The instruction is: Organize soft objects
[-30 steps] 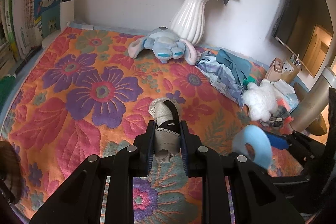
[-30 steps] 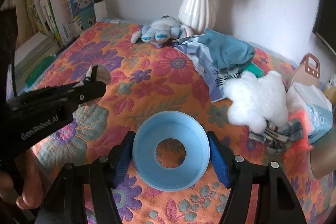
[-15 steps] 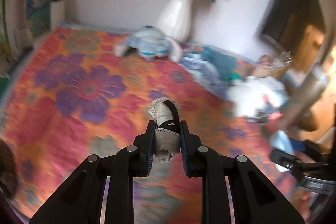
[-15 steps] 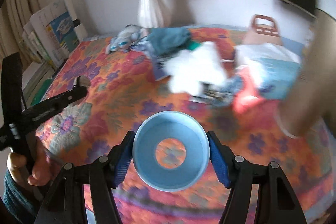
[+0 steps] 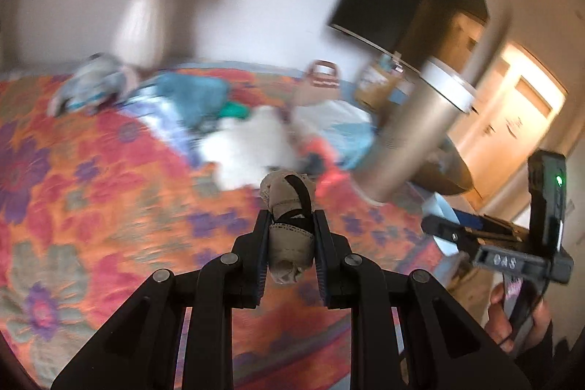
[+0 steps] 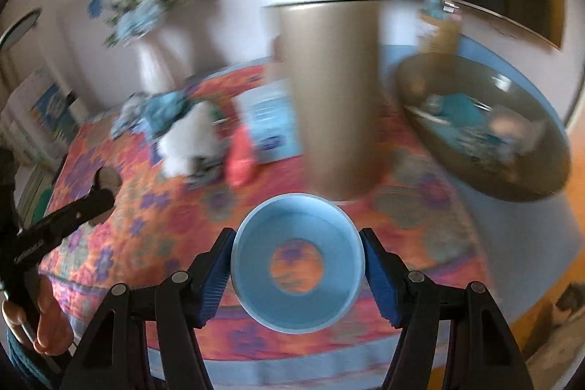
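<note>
A quilted floral cloth (image 6: 153, 218) in orange, red and purple, its stitched surface puckered, covers the worktop. On it stands a tall smooth cylinder (image 6: 329, 105) of dull gold with a pale band at the top, at twelve o'clock in the right wrist view. At two o'clock from it lies a dark oval basket (image 6: 486, 130) holding blurred blue cloth. At nine o'clock from the cylinder sits a fluffy white plush (image 6: 186, 141).

The right gripper (image 6: 298, 265) clamps a rigid light-blue ring (image 6: 298, 262), shaped like a shallow funnel with a round hole through its middle, its rim pressed against both ribbed blue pads. The left gripper (image 5: 290, 240), nearly closed, pinches a rolled beige fabric bundle (image 5: 289, 218) with lacy edging and a black strap, held above the cloth.
</note>
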The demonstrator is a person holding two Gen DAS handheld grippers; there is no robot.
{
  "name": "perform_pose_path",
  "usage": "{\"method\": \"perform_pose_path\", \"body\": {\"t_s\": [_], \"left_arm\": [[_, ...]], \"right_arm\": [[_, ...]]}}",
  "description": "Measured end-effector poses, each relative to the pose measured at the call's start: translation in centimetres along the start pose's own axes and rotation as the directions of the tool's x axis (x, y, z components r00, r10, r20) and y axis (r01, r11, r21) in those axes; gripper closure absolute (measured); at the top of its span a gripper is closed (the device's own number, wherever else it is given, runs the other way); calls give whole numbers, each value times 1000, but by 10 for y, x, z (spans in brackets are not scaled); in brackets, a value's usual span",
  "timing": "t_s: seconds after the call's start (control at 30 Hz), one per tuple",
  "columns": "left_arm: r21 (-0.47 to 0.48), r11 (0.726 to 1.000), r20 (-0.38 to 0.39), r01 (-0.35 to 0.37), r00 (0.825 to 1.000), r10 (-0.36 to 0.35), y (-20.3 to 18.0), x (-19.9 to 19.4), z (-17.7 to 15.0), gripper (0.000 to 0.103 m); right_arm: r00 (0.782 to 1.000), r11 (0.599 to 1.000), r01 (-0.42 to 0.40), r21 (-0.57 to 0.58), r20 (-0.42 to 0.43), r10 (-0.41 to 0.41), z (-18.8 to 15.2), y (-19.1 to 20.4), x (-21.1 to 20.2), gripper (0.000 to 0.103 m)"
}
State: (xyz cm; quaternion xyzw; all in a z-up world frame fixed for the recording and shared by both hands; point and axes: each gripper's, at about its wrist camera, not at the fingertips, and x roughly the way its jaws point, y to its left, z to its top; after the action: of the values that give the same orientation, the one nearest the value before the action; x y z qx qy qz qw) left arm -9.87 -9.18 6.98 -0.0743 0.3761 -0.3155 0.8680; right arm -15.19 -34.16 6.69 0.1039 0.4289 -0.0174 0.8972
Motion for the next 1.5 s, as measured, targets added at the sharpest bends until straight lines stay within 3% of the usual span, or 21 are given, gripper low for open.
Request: {"method": "perform_pose_path", "body": {"t_s": [0.2,0.43,0.67,0.77,0.93,0.97,1.0,1.03,1.1,1.17,1.33,1.5], "left_arm": [[158,982,-53,101,994,-94,-65,25,15,84],[346,916,-114,202,978,-173,-162,66,27,84],[350,899,-81,265,964,-252,-226,95,50,84],[366,900,-65,239,971,-231,-253,114,55,84],[402,906,-12,129,991,-135,-276,144,64,84],[411,905,2,107,993,-119,-280,149,63,81],[417,905,13,86,995,-101,-279,157,68,66],[418,906,16,70,996,-84,-280,164,69,59],[424,905,19,43,998,-56,-281,173,68,36],[427,903,29,42,998,-61,-280,170,65,23],[472,880,17,48,998,-64,-280,142,52,21],[516,857,80,-8,996,-39,-270,86,35,20]], "right_arm": [[999,992,31,120,20,-34,2,-65,-22,37],[991,976,84,200,89,-104,15,-117,-47,37],[968,949,103,298,190,-164,57,-166,-63,37],[965,929,89,359,199,-169,78,-191,-59,37],[968,917,79,391,189,-164,108,-217,-43,36],[969,919,70,388,194,-156,114,-223,-39,31],[970,926,50,375,202,-134,118,-227,-33,20],[973,930,37,366,199,-117,119,-230,-28,16],[978,926,42,375,173,-114,117,-238,-20,15],[980,921,24,389,175,-99,109,-243,-21,15],[968,925,8,380,229,-102,85,-236,-46,15],[937,951,-39,306,343,-72,56,-206,-84,15]]}}
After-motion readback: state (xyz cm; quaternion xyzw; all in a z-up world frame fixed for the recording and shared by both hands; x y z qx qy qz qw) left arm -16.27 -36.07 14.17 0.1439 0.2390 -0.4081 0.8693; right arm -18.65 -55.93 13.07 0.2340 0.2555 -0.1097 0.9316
